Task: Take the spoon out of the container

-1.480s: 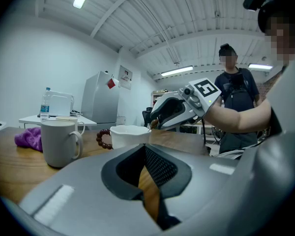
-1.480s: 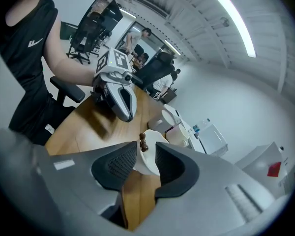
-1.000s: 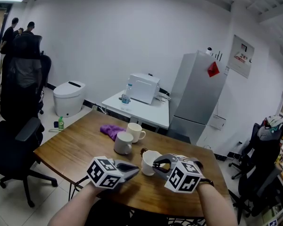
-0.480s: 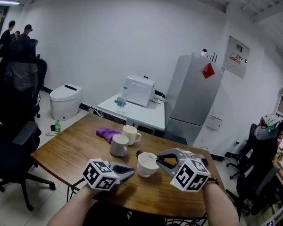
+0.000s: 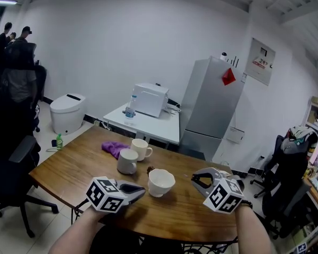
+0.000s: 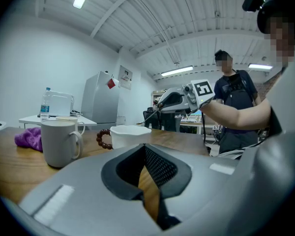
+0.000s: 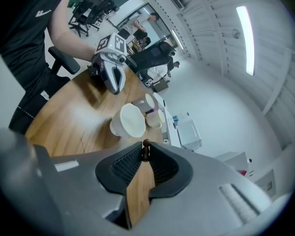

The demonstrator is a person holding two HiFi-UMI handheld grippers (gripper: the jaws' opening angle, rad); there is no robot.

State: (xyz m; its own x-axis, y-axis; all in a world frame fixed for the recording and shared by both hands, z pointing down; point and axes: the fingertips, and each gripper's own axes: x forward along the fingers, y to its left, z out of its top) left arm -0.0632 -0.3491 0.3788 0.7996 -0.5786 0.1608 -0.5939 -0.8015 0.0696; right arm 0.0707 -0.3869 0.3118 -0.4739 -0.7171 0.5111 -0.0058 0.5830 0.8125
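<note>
In the head view, the left gripper (image 5: 141,190) lies low over the wooden tabletop (image 5: 169,216) with its jaws together and empty. The white container (image 5: 161,182) stands just right of its tip. The right gripper (image 5: 194,180) is lifted to the container's right and apart from it; the spoon is too small to make out here.

In the left gripper view, the left gripper's (image 6: 146,147) pads meet at the tips with nothing between them. Beyond the container (image 6: 130,135), the right gripper (image 6: 160,103) hangs in the air. The spoon (image 6: 151,115) shows as a thin dark rod slanting down and leftward from its jaws, above the container's rim.

In the right gripper view, the right gripper (image 7: 145,154) has its jaws narrowly apart, pinching the spoon (image 7: 145,146). A dark rounded end pokes out past the tips, the long axis running forward along the jaws towards the container (image 7: 130,122).
</note>
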